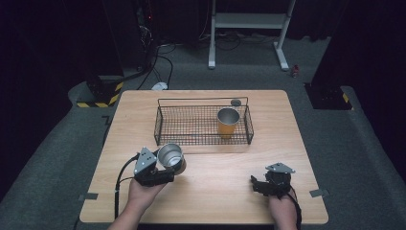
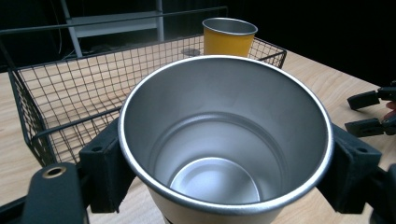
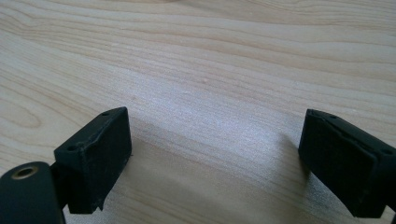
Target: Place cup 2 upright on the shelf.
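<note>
Brushed-steel round cup (image 2: 224, 140) clamped in my left gripper (image 1: 160, 165).
My right gripper (image 3: 212, 158) gapes empty over the pale grained wooden table (image 3: 210, 60).

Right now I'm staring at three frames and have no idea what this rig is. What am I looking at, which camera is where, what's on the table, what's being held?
There is no robot here: a person holds a two-jaw gripper in each hand at a wooden table. The high view looks down from above the person's side. The other two come from cameras riding on the grippers, looking along their black jaws.

On the table sits a black wire basket with a yellow cup standing inside it. The left gripper is shut on a silver metal cup, jaws on either side of its rim, in front of the basket. The right gripper is open and holds nothing, with bare table between its jaws.
</note>
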`<state>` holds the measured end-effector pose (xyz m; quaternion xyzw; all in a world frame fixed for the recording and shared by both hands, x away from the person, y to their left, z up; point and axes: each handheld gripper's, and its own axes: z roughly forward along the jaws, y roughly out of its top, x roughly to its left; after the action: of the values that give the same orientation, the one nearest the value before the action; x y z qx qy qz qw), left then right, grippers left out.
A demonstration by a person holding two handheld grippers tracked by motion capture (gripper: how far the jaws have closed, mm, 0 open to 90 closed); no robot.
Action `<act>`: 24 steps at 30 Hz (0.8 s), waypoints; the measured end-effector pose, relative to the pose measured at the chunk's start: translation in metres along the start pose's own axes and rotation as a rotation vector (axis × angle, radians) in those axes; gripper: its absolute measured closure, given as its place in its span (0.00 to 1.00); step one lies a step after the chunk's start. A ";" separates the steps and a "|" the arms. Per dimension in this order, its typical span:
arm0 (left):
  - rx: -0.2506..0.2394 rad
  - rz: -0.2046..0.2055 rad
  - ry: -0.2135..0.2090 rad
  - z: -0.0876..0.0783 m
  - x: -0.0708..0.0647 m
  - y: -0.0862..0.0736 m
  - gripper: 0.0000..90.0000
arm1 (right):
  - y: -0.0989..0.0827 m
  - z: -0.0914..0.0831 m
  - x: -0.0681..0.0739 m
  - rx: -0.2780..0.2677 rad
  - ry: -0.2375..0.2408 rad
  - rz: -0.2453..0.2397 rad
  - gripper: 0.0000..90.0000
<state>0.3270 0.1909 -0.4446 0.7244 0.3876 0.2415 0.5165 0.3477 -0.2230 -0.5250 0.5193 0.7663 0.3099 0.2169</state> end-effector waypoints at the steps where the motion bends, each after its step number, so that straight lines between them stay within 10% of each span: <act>1: -0.002 0.006 0.001 0.001 0.000 0.002 0.21 | 0.000 0.000 0.000 0.000 0.000 0.001 0.10; 24: -0.019 -0.001 0.018 0.027 0.013 0.030 0.21 | 0.000 -0.001 0.000 0.002 0.002 -0.002 0.10</act>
<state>0.3637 0.1814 -0.4269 0.7171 0.3902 0.2515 0.5199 0.3470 -0.2228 -0.5249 0.5187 0.7672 0.3094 0.2159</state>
